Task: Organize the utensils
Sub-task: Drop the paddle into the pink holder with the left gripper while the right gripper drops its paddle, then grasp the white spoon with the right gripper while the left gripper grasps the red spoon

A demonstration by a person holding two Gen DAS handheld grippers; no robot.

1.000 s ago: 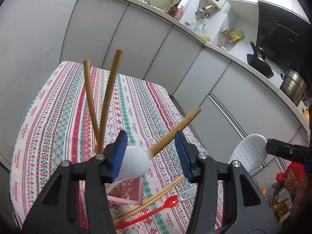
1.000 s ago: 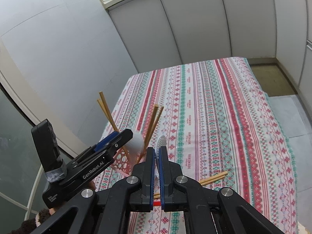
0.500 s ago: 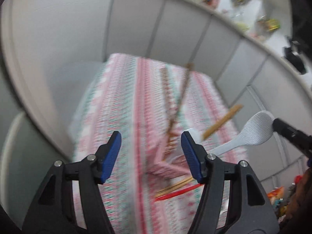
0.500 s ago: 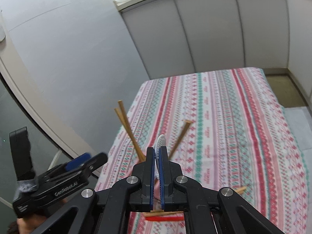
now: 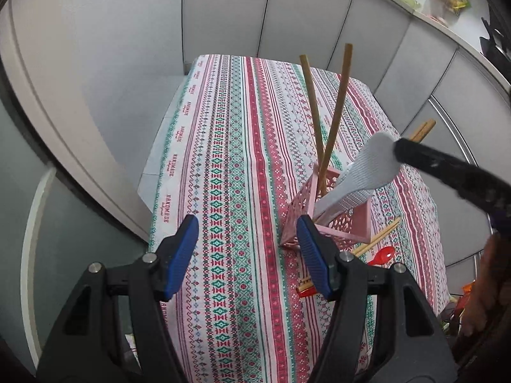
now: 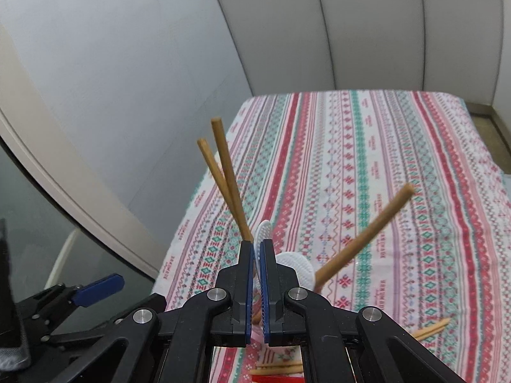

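Observation:
A pink lattice holder (image 5: pixel 338 223) stands on the striped tablecloth (image 5: pixel 223 159), with two wooden handles (image 5: pixel 332 127) sticking up out of it. My right gripper (image 6: pixel 258 255) is shut on the head of a white plastic spoon (image 5: pixel 367 172), whose handle slants down into the holder. A second white spoon on a wooden handle (image 6: pixel 367 233) leans out of the holder to the right. My left gripper (image 5: pixel 247 255) hangs open over bare cloth just left of the holder, nothing between its fingers. It also shows low on the left in the right wrist view, as the left gripper (image 6: pixel 95 287).
Wooden chopsticks (image 5: pixel 380 239) and a red spoon (image 5: pixel 381 253) lie on the cloth beside the holder's near right side. The table's left edge runs close to a grey wall (image 5: pixel 111 79). White cabinet fronts (image 5: pixel 399 48) stand beyond the far edge.
My left gripper drew back from the wooden-handled spoon and swung left, jaws wider. My right gripper came forward and down with the white spoon, its handle now in the holder.

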